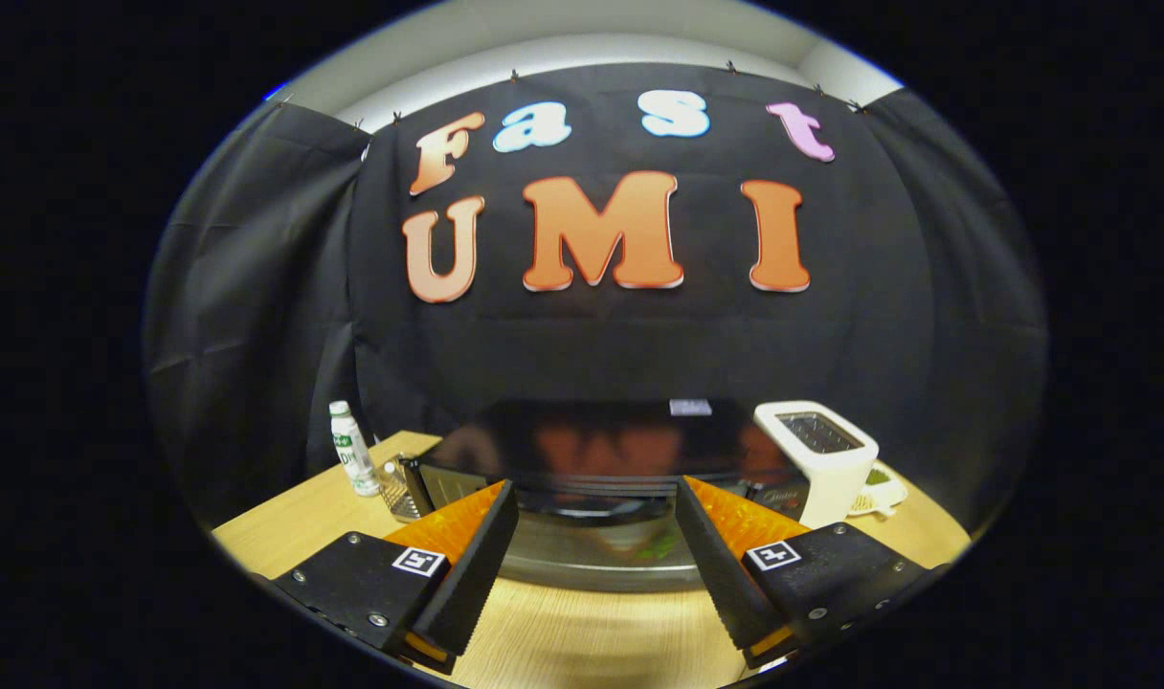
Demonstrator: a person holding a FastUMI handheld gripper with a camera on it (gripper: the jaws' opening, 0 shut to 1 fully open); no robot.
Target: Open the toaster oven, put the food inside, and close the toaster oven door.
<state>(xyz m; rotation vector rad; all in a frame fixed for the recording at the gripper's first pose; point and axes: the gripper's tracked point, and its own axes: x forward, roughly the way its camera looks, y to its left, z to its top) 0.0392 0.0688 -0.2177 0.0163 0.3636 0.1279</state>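
Observation:
A black toaster oven (592,440) with a glossy top stands on the wooden table (563,641), just ahead of my fingers. Its front is blurred: a dark handle bar (592,505) runs between my fingertips, with a silvery band below it. A greenish smear (660,547) shows in that band; I cannot tell whether the door is open or closed. My gripper (593,486) is open, its fingers spread wide on either side of the handle bar and touching nothing. A small white plate with green food (879,486) lies right of the oven.
A white pop-up toaster (817,459) stands at the oven's right front corner, partly hiding the plate. Left of the oven are a white bottle with a green label (352,459) and a small metal mesh object (397,490). Black cloth walls close the booth behind.

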